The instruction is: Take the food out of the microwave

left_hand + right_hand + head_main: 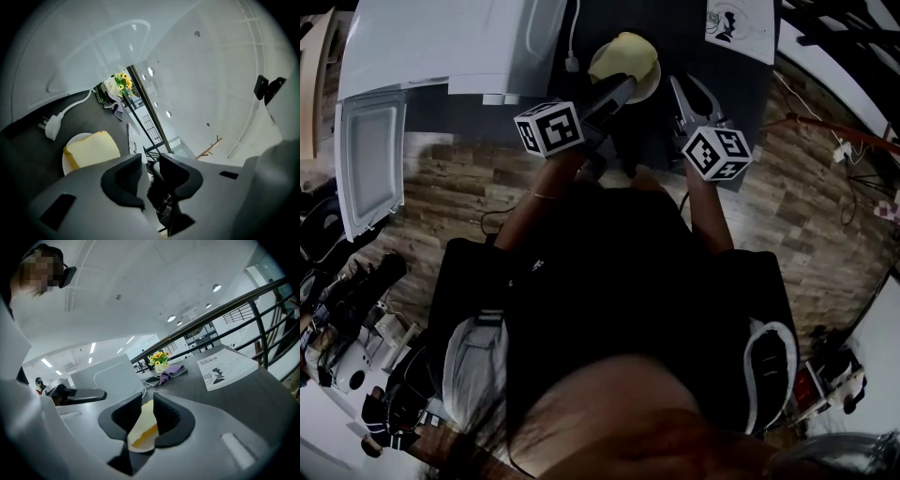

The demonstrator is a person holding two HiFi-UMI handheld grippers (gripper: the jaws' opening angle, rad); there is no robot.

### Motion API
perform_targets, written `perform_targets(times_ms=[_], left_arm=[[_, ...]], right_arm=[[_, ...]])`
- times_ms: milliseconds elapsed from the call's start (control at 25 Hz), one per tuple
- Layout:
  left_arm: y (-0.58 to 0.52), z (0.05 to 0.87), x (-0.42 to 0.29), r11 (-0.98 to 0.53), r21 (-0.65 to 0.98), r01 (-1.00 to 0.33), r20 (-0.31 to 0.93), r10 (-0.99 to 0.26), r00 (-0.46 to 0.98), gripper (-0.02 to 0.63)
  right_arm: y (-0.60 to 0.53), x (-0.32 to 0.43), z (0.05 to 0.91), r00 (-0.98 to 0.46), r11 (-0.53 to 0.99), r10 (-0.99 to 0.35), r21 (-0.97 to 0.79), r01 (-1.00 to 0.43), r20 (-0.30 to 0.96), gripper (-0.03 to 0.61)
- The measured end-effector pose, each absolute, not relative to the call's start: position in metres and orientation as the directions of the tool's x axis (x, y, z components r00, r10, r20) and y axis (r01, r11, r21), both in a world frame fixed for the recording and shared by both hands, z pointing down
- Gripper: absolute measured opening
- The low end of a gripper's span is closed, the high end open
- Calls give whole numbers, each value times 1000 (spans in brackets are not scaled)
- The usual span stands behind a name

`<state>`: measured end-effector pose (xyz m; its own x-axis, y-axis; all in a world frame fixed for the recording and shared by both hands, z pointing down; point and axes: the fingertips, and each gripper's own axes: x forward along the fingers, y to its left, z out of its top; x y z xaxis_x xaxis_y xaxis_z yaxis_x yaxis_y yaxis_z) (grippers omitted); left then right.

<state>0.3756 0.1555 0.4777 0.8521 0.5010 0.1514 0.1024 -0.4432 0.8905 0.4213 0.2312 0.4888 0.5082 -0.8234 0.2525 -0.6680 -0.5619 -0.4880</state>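
While the white microwave (441,42) stands with its door (370,159) swung open, the plate (652,82) of yellow food (623,52) is outside it, just beside the microwave on the side away from the door, over the dark table (684,37). Right gripper (144,408): jaws narrowed onto the plate's rim, gripping it. Left gripper (150,164): jaws parted, nothing between them, near the plate. White plug (51,126): between microwave and plate. Printed sheet (225,365): farther from the microwave than the plate. Flowers (158,357): past the microwave, at the table's far end.
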Motion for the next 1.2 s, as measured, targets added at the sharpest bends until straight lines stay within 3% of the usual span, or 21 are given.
perform_targets(times_ms=[280, 440, 840, 1200], left_arm=[[165, 449, 391, -546, 782, 301, 67, 553, 830, 25], [176, 435, 396, -590, 706, 393, 59, 601, 797, 14], [184, 404, 406, -725, 476, 498, 85, 601, 795, 8], [181, 385, 406, -809, 288, 513, 125, 563, 817, 8]], right_arm=[[239, 429, 468, 559, -564, -809, -504, -654, 181, 51], [243, 429, 456, 566, -554, -811, -508, -659, 150, 2], [246, 434, 421, 591, -554, -802, -476, -683, 87, 2], [244, 425, 411, 583, -547, -809, -460, -700, 75, 1]])
